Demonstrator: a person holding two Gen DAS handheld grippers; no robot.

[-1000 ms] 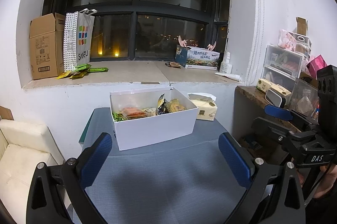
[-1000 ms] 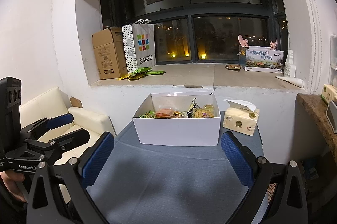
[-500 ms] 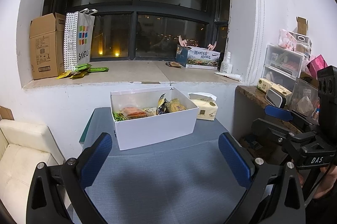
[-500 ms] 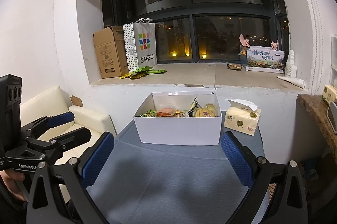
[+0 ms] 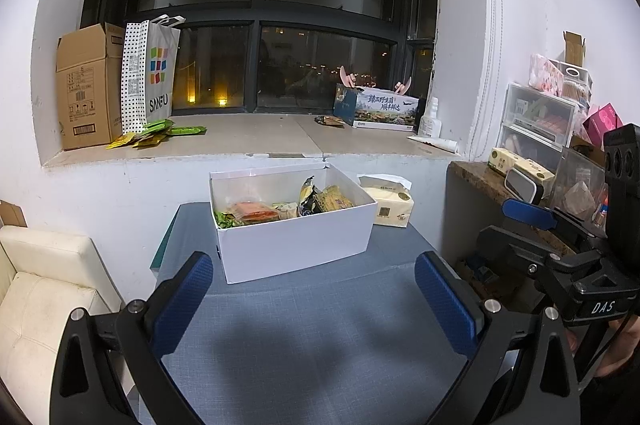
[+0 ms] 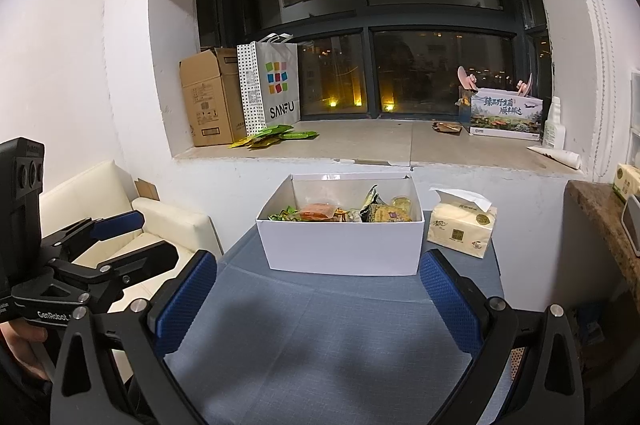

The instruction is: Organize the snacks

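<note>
1. We see the worktop (image 5: 320,345), covered in blue-grey cloth, spread beneath and ahead of both tongs.
2. Beyond it, well ahead of the tongs, the window ledge (image 6: 360,145) carries a cardboard box (image 6: 208,97), a SANFU paper bag (image 6: 276,85) and some green packets (image 6: 276,137).
3. The white box (image 6: 340,249) stands on the worktop just ahead of both tongs, open at the top.
4. To the right of the white box, near it, lies a tissue pack (image 6: 460,229).
5. We find the snacks (image 5: 280,209) inside the white box: an orange packet, green ones, a dark bag.
6. Our left tongs (image 5: 314,299) hang spread wide over the worktop, gripping nothing.
7. Our right tongs (image 6: 318,295) are likewise wide apart and empty, centred on the white box's front wall.
</note>
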